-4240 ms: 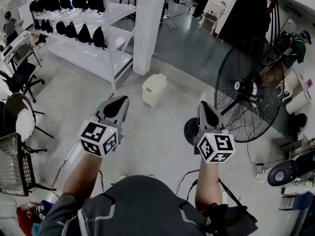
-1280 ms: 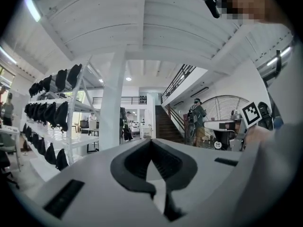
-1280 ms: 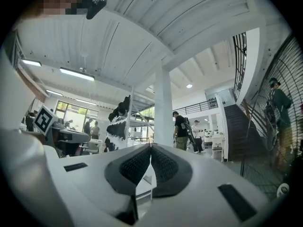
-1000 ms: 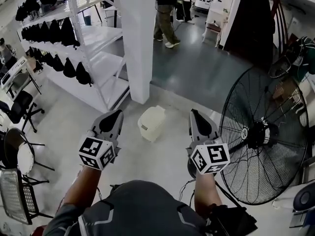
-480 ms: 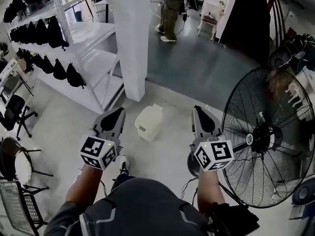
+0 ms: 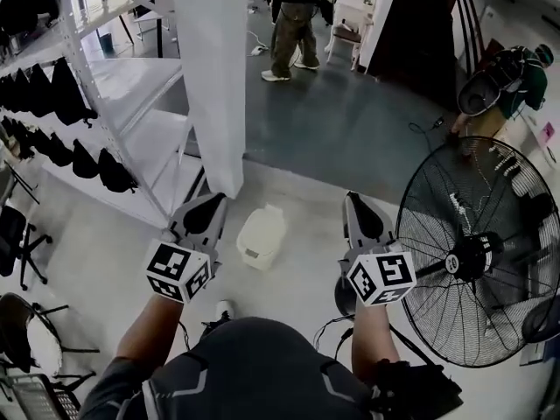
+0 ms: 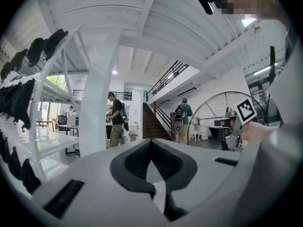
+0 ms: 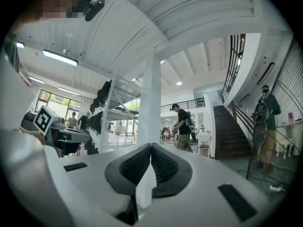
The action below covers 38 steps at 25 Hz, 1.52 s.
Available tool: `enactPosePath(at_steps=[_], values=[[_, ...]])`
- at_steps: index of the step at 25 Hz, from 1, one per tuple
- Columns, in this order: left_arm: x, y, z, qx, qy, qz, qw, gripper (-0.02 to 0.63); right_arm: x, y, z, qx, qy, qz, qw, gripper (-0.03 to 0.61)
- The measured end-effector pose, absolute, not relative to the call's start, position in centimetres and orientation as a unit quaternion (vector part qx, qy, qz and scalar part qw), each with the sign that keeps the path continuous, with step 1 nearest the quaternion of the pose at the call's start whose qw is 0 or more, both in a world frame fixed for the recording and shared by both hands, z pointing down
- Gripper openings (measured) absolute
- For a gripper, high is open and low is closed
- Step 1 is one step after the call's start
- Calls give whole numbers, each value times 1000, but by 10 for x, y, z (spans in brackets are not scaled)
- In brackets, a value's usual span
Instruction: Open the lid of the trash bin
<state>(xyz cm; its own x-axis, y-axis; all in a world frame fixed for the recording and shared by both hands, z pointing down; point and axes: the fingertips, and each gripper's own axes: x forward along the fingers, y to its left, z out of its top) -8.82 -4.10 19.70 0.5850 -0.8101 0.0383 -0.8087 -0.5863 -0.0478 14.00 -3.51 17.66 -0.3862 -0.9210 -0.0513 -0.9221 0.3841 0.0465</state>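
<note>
I'd call this the approach step, nothing touched yet. The cream plastic trash bin (image 6: pixel 261 236) sits on the pale concrete floor (image 6: pixel 293 289) near the white pillar (image 6: pixel 214 77), ahead of both tools and well apart from them. The left tool (image 6: pixel 205 210) and right tool (image 6: pixel 360 215) both have their jaws pressed together, empty. The bin's lid is down, so no idea what's inside. Next move, I'd guess: get closer, drop one tool low and catch the lid's edge.

Trash bin (image 6: pixel 262 236): cream. Left gripper (image 6: pixel 213 201) and right gripper (image 6: pixel 353 201): grey, cubes with black-and-white square markers. Fan (image 6: pixel 477 256): black. Pillar (image 6: pixel 210 77): white.
</note>
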Motion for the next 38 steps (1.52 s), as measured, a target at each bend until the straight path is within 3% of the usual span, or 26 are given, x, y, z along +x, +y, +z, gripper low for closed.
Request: enactPosePath(at_steps=[26,32,38], values=[[-167,-172,230,-922,384,-19,-32,8,58,-139,196,-606,795,4,-18,26],[-159,-180,252,-913,401,-38,-66,8,57,-160,219,-581,813,-18,-26,26],[-140,-194,266,-902,423,-69,-53,9,68,-189,259,-560,825,-47,-50,28]])
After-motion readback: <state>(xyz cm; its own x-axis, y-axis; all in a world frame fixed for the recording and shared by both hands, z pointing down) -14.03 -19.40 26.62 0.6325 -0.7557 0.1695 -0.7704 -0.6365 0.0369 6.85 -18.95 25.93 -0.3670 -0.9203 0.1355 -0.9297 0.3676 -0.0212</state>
